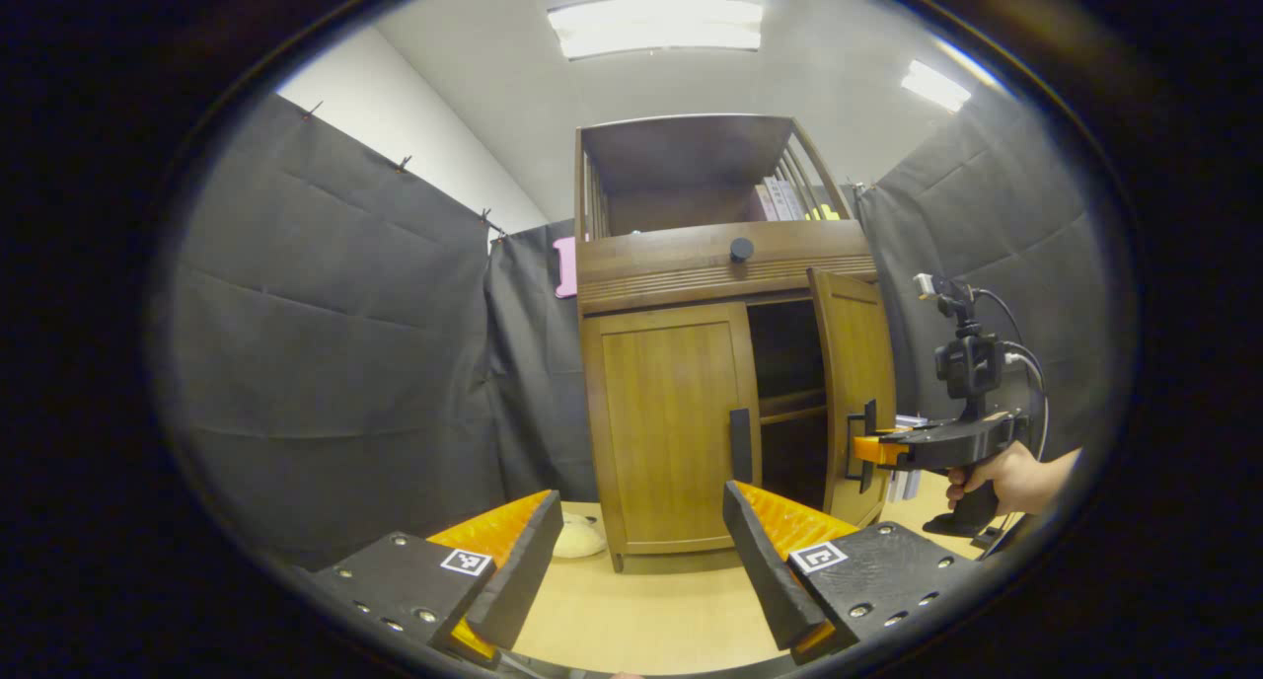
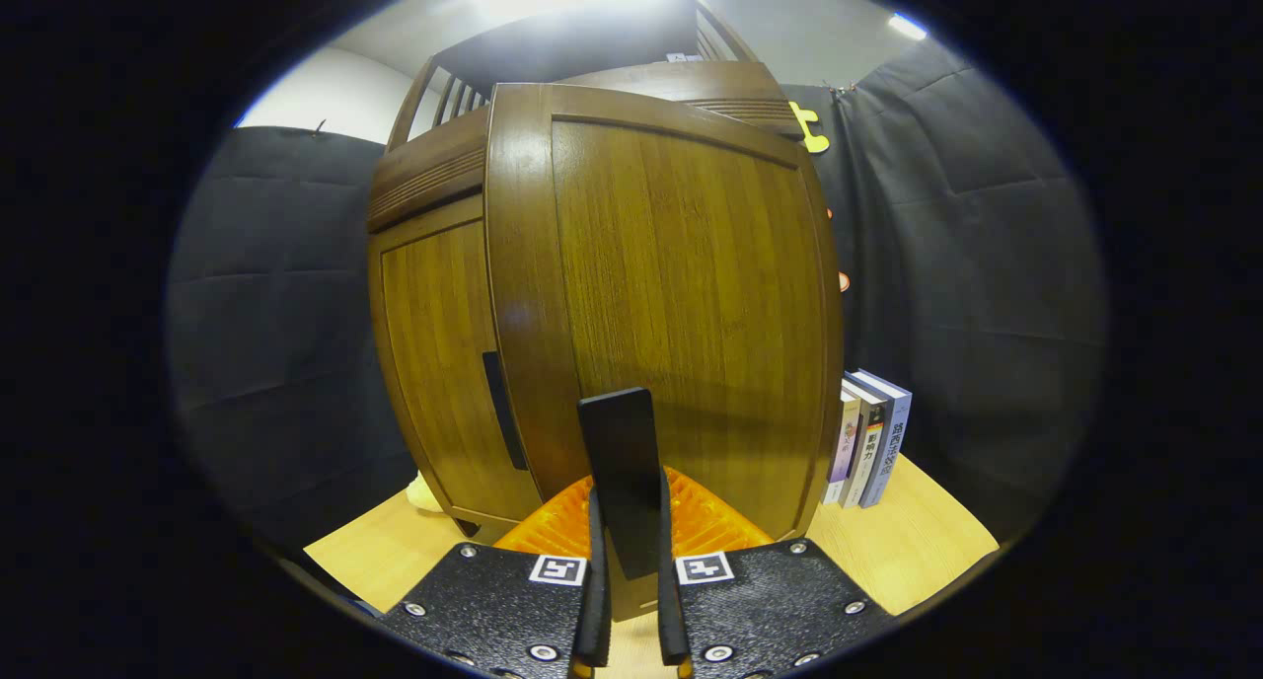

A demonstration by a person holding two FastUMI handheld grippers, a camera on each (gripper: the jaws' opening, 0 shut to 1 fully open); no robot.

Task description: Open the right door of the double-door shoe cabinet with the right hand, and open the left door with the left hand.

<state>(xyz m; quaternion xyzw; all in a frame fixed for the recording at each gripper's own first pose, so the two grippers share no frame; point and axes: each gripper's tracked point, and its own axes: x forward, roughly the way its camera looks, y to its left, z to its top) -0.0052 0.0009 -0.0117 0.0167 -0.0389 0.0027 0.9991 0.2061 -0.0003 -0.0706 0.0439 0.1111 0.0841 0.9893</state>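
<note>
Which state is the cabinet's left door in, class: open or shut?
Shut. In the left gripper view the left door lies flush in the cabinet frame, while the right door stands swung out, exposing the dark interior.

Books (image 2: pixel 868 440) stand on the table (image 2: pixel 918 551) right of the shoe cabinet (image 1: pixel 681 422), behind its open right door (image 1: pixel 856 393).
</note>
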